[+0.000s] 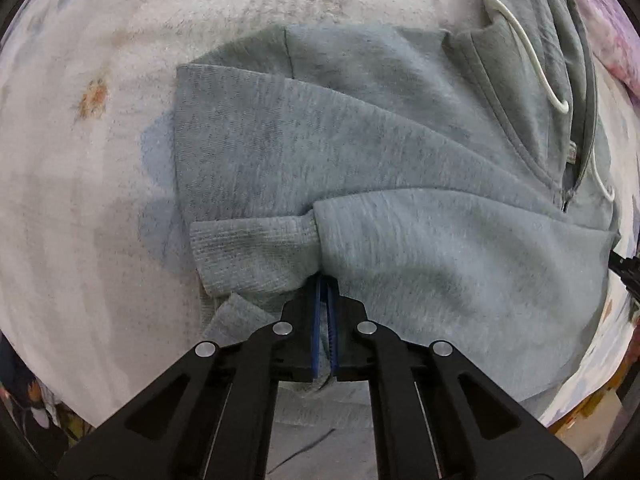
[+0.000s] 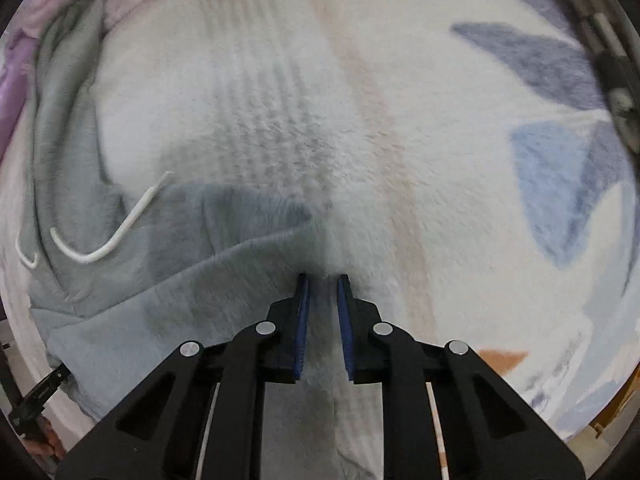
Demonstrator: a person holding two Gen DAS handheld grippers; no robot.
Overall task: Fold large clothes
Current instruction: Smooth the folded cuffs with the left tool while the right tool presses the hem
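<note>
Grey fleece is pinched in my left jaws (image 1: 325, 284) at the sleeve (image 1: 256, 248); my right jaws (image 2: 323, 284) stand narrow, nothing visibly held. Beyond, the hoodie (image 1: 360, 140) lies on the blanket (image 2: 360, 100): soft, floppy, best gripped at edges.

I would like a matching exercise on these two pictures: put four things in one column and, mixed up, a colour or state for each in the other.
Things:
1. zip-up fleece hoodie
2. thin hood drawstring
3. left hand-held gripper
4. fluffy patterned blanket

Colour or state:
A. white cord
B. pale, with blue patches
C. grey-green
D. shut on the hoodie's fabric

Pairs: 1-C, 2-A, 3-D, 4-B
</note>
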